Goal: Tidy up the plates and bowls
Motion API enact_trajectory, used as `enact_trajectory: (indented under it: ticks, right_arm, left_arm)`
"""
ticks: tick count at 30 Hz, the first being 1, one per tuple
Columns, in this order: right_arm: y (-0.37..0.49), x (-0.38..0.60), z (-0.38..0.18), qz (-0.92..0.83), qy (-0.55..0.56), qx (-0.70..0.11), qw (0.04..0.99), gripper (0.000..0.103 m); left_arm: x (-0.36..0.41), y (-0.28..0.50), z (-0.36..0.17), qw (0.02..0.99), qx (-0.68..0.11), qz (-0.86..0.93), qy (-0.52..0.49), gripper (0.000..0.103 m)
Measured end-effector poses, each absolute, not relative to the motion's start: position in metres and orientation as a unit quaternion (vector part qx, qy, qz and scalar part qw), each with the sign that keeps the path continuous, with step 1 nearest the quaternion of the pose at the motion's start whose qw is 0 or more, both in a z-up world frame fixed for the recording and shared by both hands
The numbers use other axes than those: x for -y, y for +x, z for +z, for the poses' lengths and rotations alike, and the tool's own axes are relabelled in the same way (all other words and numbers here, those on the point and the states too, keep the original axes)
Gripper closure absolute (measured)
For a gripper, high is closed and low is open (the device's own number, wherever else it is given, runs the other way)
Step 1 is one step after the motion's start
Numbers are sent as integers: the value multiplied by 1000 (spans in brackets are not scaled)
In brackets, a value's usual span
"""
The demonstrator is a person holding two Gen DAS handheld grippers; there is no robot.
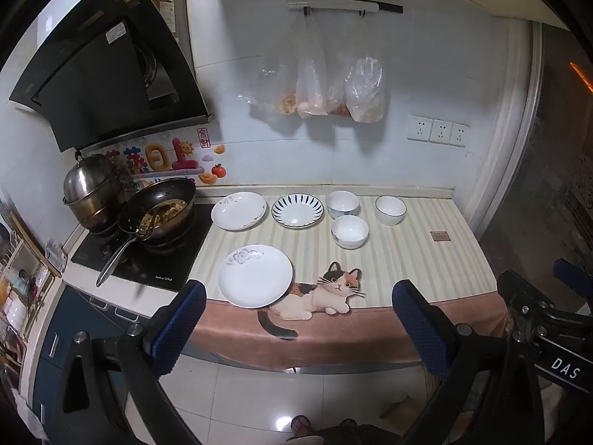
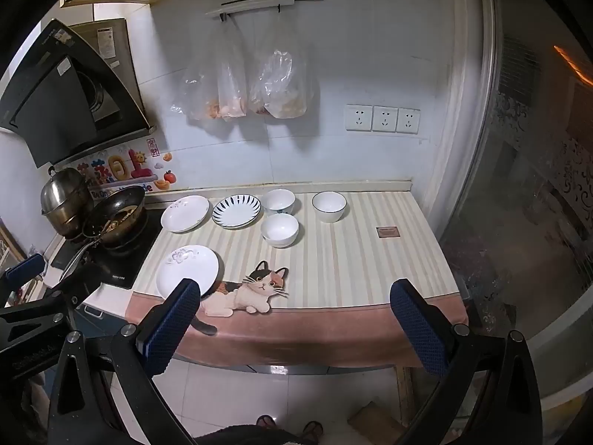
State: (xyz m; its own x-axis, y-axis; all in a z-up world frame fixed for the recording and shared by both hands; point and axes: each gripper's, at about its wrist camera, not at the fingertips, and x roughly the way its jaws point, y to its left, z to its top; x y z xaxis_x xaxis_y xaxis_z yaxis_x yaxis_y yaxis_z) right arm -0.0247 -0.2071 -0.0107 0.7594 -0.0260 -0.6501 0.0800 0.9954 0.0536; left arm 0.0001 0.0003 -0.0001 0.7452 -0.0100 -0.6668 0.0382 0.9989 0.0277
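On the striped counter mat (image 1: 407,259) lie three plates: a white flowered plate (image 1: 254,275) near the front edge, a second white plate (image 1: 238,210) at the back left, and a blue-striped plate (image 1: 297,210) beside it. Three white bowls stand to their right: one at the back (image 1: 343,204), one in front of it (image 1: 349,231), one further right (image 1: 390,210). The same dishes show in the right wrist view, with the flowered plate (image 2: 187,270) and the far right bowl (image 2: 329,205). My left gripper (image 1: 298,328) and my right gripper (image 2: 294,328) hover open before the counter edge, holding nothing.
A dirty wok (image 1: 159,211) with a long handle and a steel pot (image 1: 92,193) sit on the stove at the left, under a range hood (image 1: 107,66). Plastic bags (image 1: 315,85) hang on the wall. A cat picture (image 1: 322,293) decorates the mat. A person's feet (image 2: 289,424) show below.
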Motion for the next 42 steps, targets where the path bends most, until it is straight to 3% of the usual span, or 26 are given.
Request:
enact_trajectory:
  ticks: [42]
  right_arm:
    - [-14,214,-12,-36,38,-349,936,0]
  left_arm:
    - [-1,13,0,934,-358,-12,16,0]
